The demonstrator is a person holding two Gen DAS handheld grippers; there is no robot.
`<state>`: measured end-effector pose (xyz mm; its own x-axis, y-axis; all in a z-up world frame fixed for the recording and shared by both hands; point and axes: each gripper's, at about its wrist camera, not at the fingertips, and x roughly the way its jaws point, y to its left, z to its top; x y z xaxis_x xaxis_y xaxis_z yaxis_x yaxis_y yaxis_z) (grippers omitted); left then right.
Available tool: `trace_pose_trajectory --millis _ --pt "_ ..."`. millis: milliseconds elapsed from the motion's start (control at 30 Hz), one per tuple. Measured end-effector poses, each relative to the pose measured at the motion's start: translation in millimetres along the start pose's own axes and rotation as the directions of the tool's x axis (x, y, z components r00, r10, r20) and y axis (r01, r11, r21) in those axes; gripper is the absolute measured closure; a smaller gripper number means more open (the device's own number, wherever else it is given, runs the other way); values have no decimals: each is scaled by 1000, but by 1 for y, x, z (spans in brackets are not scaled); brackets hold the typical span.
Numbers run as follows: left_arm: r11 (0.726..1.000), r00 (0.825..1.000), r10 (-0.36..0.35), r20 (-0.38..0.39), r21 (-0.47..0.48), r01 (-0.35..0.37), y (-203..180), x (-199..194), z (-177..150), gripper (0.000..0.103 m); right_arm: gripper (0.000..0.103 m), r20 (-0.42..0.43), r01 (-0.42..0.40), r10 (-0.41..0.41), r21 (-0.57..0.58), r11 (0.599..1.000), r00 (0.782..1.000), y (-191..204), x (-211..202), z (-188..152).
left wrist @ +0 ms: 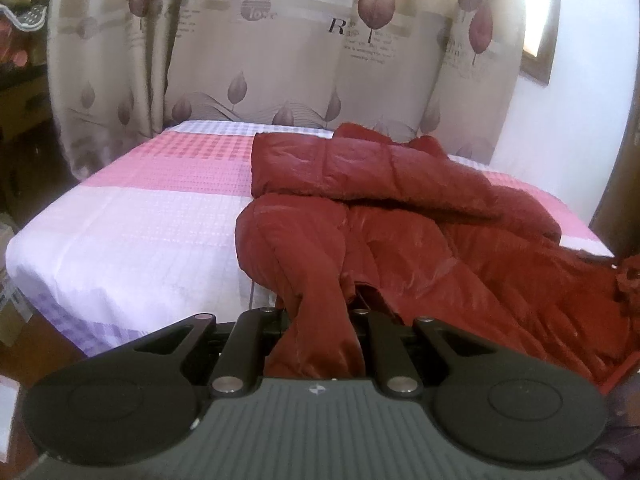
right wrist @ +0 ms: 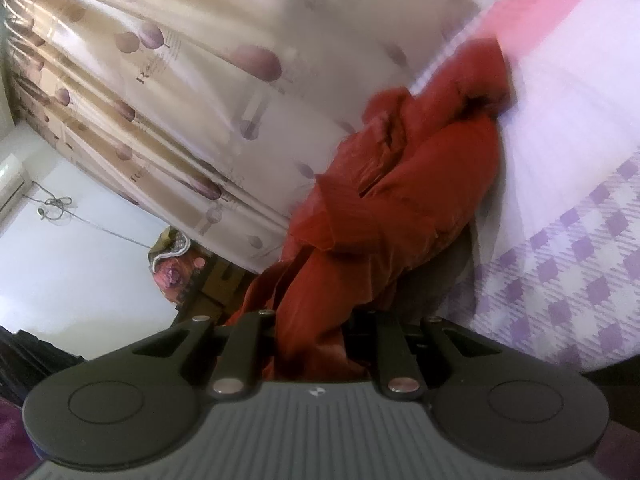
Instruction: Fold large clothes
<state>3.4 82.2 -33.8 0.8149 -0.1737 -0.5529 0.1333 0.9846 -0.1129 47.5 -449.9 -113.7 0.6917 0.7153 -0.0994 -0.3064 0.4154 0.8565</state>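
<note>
Left gripper (left wrist: 316,320): tilted downward, clamped on a fold of the red jacket (left wrist: 400,208) lying on the bed (left wrist: 120,220). Right gripper (right wrist: 316,332): rolled sideways, clamped on jacket fabric. Curtain (left wrist: 280,60): printed "R", smaller text unreadable.

I can't see either pair of fingertips: the red padded jacket (left wrist: 400,216) bunches over my left gripper (left wrist: 316,312) and my right gripper (right wrist: 316,320). Beyond the right fingers the leaf-print curtain (right wrist: 180,80) is motion-blurred; its lettering is unreadable.
</note>
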Motion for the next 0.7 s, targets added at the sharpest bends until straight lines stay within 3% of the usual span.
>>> trace_pose_trajectory --millis 433,700 --pt "994 994 -18 108 -105 30 -6 -15 35 88 87 75 -129 119 138 982 990 3 -1 26" --pt "988 986 -6 165 -149 31 -10 -4 68 88 87 107 -129 112 165 978 988 11 19 68"
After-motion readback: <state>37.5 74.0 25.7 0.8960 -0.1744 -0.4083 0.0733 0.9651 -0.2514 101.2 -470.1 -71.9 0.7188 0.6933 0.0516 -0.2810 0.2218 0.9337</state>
